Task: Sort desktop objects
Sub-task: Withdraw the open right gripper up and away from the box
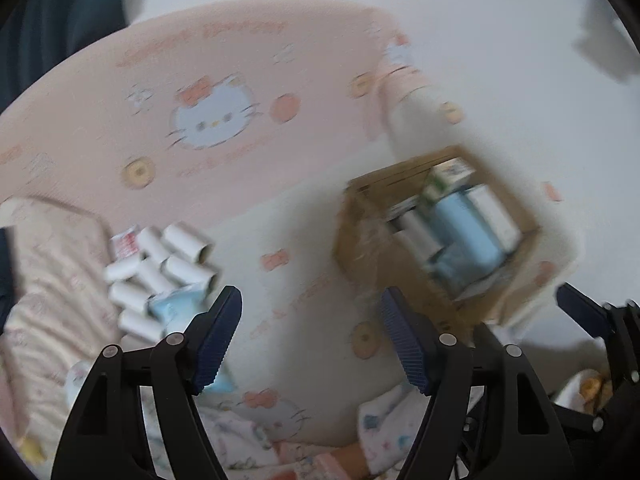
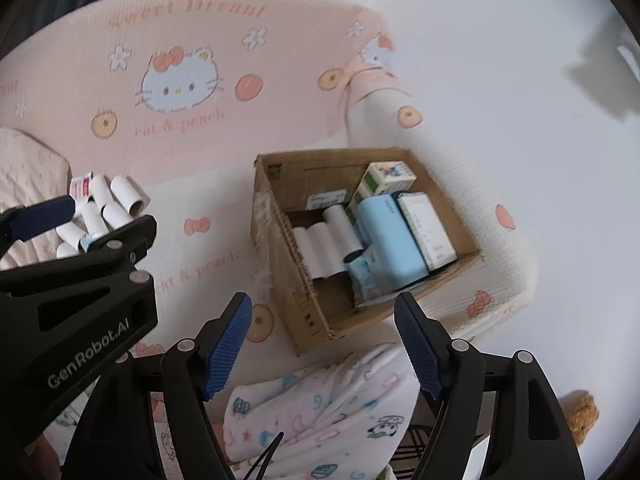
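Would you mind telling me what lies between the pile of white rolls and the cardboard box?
Only bare printed bedsheet separates the white rolls from the cardboard box; the right wrist view shows this most clearly.

Soft, even daylight fills both views, bright with no glare and only faint shadows. The left wrist view is smeared by motion blur: the box (image 1: 436, 236) and rolls (image 1: 160, 268) lose their edges, and printed lettering is unreadable. The right wrist view is sharper, its box (image 2: 360, 240) crisp. Fisheye bending curves both views, with dark corners at the rims.
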`<state>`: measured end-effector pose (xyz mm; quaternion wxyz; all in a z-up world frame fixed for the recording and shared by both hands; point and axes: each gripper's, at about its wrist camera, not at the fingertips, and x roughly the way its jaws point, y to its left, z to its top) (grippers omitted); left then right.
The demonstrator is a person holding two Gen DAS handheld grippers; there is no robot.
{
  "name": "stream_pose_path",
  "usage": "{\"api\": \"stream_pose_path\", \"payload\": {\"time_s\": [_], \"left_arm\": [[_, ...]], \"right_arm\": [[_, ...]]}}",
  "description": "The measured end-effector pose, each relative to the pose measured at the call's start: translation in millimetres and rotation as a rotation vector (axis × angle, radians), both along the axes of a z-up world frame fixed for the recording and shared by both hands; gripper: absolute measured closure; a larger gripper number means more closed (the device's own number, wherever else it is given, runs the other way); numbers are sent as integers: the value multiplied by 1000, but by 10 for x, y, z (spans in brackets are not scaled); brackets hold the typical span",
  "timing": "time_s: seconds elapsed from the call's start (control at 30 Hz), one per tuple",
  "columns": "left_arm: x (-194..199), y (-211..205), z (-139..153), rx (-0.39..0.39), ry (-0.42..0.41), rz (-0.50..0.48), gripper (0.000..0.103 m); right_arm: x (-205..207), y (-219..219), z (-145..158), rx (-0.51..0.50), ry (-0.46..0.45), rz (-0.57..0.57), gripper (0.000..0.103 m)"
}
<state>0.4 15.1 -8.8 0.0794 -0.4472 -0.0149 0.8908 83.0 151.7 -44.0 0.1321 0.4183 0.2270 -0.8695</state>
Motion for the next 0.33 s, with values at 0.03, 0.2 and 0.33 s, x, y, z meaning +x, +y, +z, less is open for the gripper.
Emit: {"api": "stream_pose_path", "payload": {"time_s": [0.03, 0.2, 0.33], "left_arm": [[14, 13, 19, 17, 9, -16, 27], [71, 64, 87, 40, 36, -35, 26], [114, 89, 131, 23, 49, -23, 26]], "right_arm": [[17, 19, 33, -4, 13, -4, 30], [76, 90, 142, -25, 42, -13, 29], [61, 106, 137, -17, 42, -20, 29]]}}
